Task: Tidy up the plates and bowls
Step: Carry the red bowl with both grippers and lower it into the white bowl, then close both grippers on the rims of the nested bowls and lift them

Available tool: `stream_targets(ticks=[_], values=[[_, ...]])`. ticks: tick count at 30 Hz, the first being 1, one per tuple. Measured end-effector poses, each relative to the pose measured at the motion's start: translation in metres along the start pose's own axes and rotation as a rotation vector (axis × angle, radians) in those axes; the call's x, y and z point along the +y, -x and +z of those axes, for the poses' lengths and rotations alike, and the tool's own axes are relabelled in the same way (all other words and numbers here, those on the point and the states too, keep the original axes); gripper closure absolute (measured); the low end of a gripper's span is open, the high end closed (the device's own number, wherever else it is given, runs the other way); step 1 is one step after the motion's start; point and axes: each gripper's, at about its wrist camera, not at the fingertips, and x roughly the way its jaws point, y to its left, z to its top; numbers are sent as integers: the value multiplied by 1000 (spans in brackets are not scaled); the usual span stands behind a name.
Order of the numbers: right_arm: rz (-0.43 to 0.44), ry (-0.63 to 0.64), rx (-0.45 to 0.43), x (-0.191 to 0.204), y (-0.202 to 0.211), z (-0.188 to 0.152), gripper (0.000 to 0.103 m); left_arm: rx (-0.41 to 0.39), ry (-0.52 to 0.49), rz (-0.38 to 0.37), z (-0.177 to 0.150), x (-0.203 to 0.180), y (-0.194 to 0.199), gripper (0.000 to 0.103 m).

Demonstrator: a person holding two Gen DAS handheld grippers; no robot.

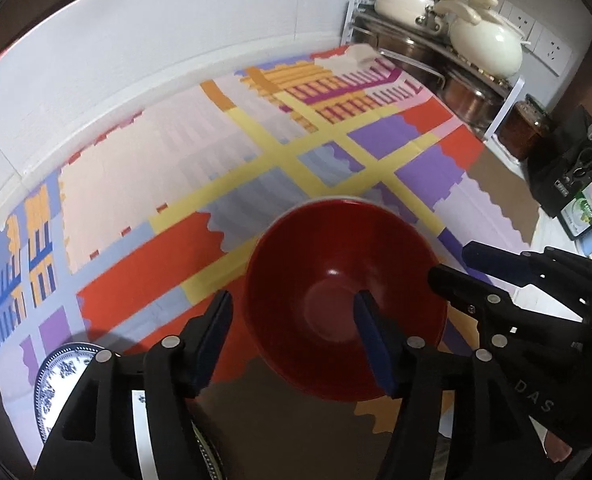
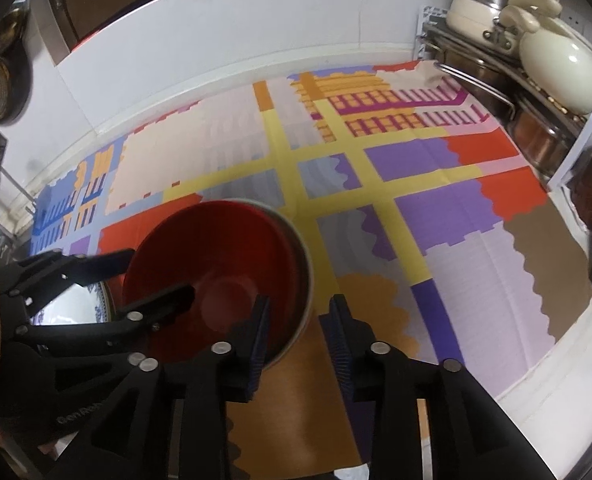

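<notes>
Red bowl is seated on patterned cloth, its rim straddled by left gripper and right gripper, both released. "DAS" is read on one gripper body.

Patchwork mat on counter (white edge); red bowl, blue-white plate.

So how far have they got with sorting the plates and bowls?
Done, it seems: the red bowl sits nested in a pale-rimmed dish on the colourful cloth. In hand: nothing; the left tongs and right tongs straddle opposite rims, jaws open, pads off it. Left: the blue-and-white plate at the cloth's edge lies apart, unstacked. Any other dishes are out of view.
</notes>
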Motion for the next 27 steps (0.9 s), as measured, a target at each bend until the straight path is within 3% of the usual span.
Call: stream_targets(ticks=[17, 27], values=[[-11, -16, -68, 10, 21, 6, 66, -74, 70, 37, -4, 30, 30, 37], [-55, -22, -69, 10, 11, 2, 66, -26, 105, 60, -17, 40, 11, 36]])
